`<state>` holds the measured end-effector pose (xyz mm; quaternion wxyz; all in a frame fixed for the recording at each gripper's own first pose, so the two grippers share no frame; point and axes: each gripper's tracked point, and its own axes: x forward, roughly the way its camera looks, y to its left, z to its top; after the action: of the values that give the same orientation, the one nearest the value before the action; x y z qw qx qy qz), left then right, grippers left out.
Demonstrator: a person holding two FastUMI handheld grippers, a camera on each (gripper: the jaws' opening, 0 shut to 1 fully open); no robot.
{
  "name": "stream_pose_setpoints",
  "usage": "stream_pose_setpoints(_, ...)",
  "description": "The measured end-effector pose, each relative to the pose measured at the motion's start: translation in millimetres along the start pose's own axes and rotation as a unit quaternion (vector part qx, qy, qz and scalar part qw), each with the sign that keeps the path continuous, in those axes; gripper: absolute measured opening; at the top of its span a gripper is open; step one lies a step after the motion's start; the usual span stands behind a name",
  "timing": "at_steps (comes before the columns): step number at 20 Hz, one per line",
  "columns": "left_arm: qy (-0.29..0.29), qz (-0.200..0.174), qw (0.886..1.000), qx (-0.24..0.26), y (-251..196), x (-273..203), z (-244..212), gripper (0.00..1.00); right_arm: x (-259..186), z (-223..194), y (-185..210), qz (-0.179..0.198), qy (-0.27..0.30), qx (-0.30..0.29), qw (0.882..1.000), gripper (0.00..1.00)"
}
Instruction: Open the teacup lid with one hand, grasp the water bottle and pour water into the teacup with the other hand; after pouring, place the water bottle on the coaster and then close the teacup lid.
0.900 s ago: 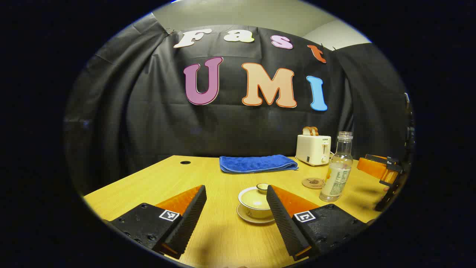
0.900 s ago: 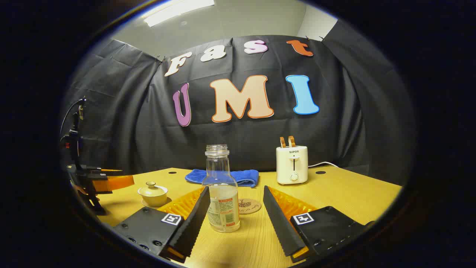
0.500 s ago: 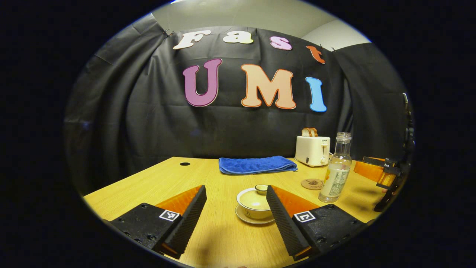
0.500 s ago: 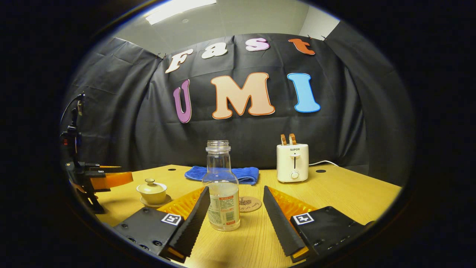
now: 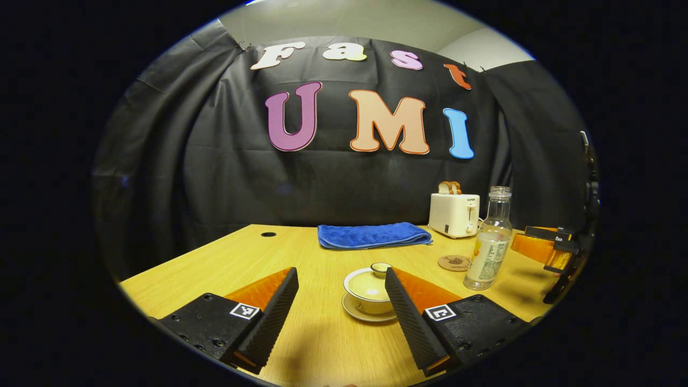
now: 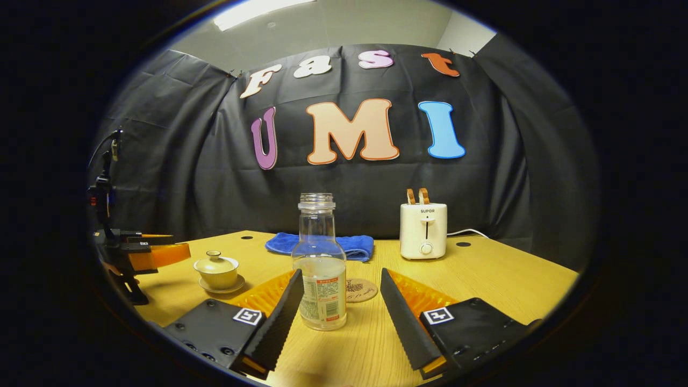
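Observation:
A cream teacup (image 5: 369,292) with its lid on stands on a saucer, just ahead of my left gripper (image 5: 341,287) and close to its right finger. That gripper is open and holds nothing. The clear uncapped water bottle (image 6: 321,270), part full, stands between the fingers of my open right gripper (image 6: 339,293), nearer the left finger; neither finger visibly touches it. A round cork coaster (image 6: 360,290) lies just behind the bottle. The right gripper view also shows the teacup (image 6: 216,270) and the left gripper (image 6: 153,253) at far left. The bottle (image 5: 487,240) and coaster (image 5: 454,263) show in the left gripper view too.
A folded blue towel (image 5: 372,235) lies at the back of the wooden table (image 5: 215,263). A white toaster (image 6: 423,231) with bread in its slots stands at the back right, its cord trailing off. Cable holes (image 5: 267,234) dot the table's far edge.
Both views have shifted slightly; the right gripper has dipped and edged closer to the bottle. The left gripper has barely moved. Both stay open.

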<state>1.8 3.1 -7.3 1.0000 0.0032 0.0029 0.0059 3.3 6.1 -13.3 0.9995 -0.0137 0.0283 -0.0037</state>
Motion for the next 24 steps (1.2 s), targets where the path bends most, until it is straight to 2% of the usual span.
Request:
stream_pose_setpoints(5, -0.008, 0.006, 1.0, 0.009, 2, 1, 3, 0.95, 1, 2, -2, -0.005, -0.001, 0.0, 1.0, 0.92)
stream_pose_setpoints(9, -0.012, -0.004, 1.0, 0.014, -1, 6, 4, 0.95, 2, 2, -2, -0.006, -0.001, 0.0, 1.0, 0.92)
stream_pose_setpoints(14, -0.007, -0.039, 0.999, 0.014, -18, 20, 3, 0.95, 2, 0, -1, -0.006, 0.0, 0.0, 1.0, 0.92)
stream_pose_setpoints(15, -0.006, -0.05, 0.999, 0.015, -23, 23, 2, 0.93, 1, 0, -2, -0.007, 0.0, 0.0, 1.0, 0.92)
stream_pose_setpoints(18, 0.004, -0.076, 0.997, 0.019, -34, 34, -2, 0.95, 2, 0, -1, -0.006, 0.0, 0.0, 1.0, 0.91)
stream_pose_setpoints(23, 0.02, -0.095, 0.995, 0.022, -42, 51, -7, 0.95, 1, 0, 2, 0.002, 0.0, 0.0, 1.0, 0.92)
stream_pose_setpoints(24, 0.027, -0.101, 0.994, 0.023, -45, 54, -9, 0.95, 2, 0, 3, 0.004, 0.0, 0.0, 1.0, 0.94)
